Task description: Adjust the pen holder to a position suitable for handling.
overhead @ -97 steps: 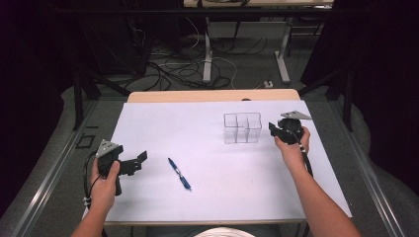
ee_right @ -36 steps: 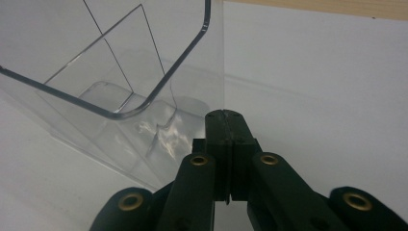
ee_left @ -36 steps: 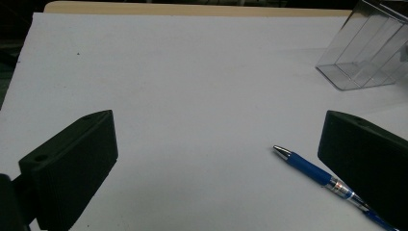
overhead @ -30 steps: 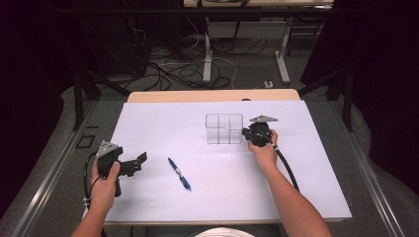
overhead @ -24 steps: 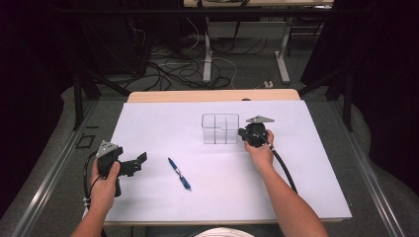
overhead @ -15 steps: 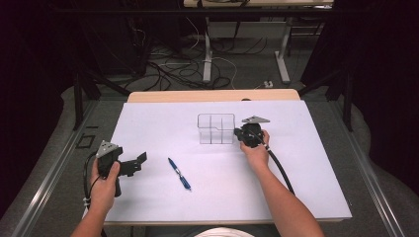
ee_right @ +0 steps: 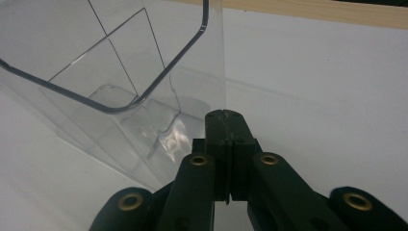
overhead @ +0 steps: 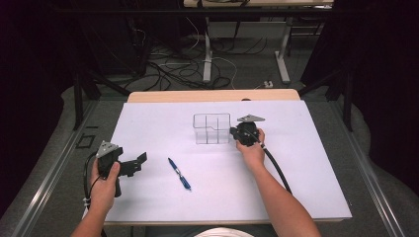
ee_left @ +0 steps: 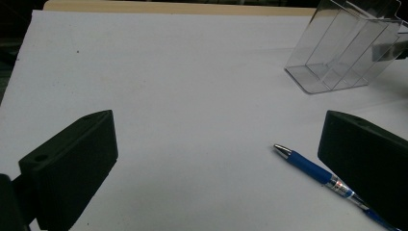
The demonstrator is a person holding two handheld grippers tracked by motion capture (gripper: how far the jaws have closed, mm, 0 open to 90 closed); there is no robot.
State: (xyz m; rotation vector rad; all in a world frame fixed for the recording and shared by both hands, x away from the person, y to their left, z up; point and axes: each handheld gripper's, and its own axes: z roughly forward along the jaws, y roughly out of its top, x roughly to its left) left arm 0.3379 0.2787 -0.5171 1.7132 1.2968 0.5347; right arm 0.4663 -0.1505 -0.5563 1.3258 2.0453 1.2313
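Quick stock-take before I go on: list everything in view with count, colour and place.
Clear plastic divided organiser box: one, transparent, upright mid-table, its right wall pinched by the right gripper.
Blue ballpoint pen: one, blue with silver tip, lying loose on the sheet between the hands.
White sheet: one, white, covering the table top.
Wooden table: one, light wood, edge showing at the far side.
Floor cables: several, dark and white, beyond the table.
Left gripper: black, fingers apart, near-left, holding nothing.
Right gripper: black, shut on the box wall.

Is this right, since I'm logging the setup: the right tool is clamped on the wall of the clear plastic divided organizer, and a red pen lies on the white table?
Not quite: the pen is blue, as the high view shows. The right tool does clamp the clear plastic divided organizer wall on the white table.
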